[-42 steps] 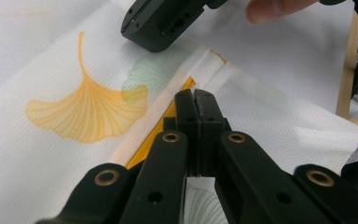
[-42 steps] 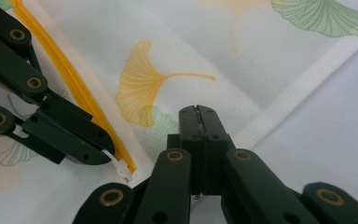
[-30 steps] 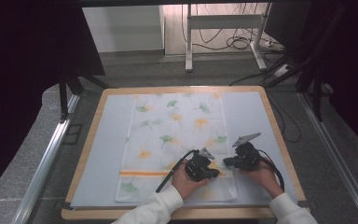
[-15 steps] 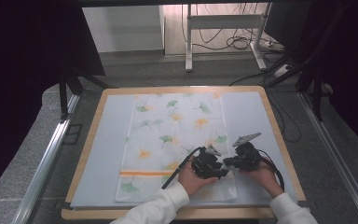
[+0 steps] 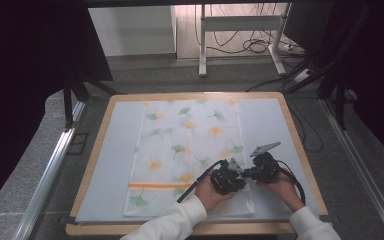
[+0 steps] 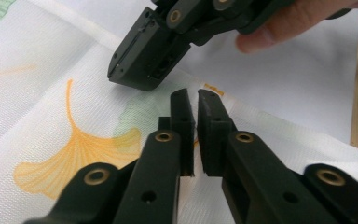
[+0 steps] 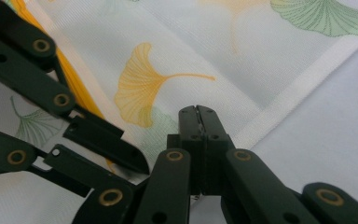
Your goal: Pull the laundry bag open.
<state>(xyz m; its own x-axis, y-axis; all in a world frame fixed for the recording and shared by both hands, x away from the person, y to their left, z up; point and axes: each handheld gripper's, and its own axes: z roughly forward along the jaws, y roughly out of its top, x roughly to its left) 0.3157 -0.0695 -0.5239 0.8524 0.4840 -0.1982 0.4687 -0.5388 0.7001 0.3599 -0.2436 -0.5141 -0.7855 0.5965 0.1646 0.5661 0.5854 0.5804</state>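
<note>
I see a wooden-edged table (image 5: 300,150) with a pale blue top. Beyond it stands a white metal frame (image 5: 240,22), with cables (image 5: 252,46) lying on the floor. A metal rail (image 5: 47,175) runs along the left.

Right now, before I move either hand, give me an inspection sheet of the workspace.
Surface: pale blue mat on a wood-rimmed table.
Job's things: white cloth printed with ginkgo leaves, spread flat, orange stripe near the front edge.
Clutter: nothing seen.
Grippers: left gripper and right gripper meet over the cloth's front right part; right jaws closed, left jaws have just opened and closed again to a slim gap, nothing between them.
Cables: one trails from each gripper; more lie on the floor beyond the table.
Surroundings: metal stand legs behind, rails at both sides.
</note>
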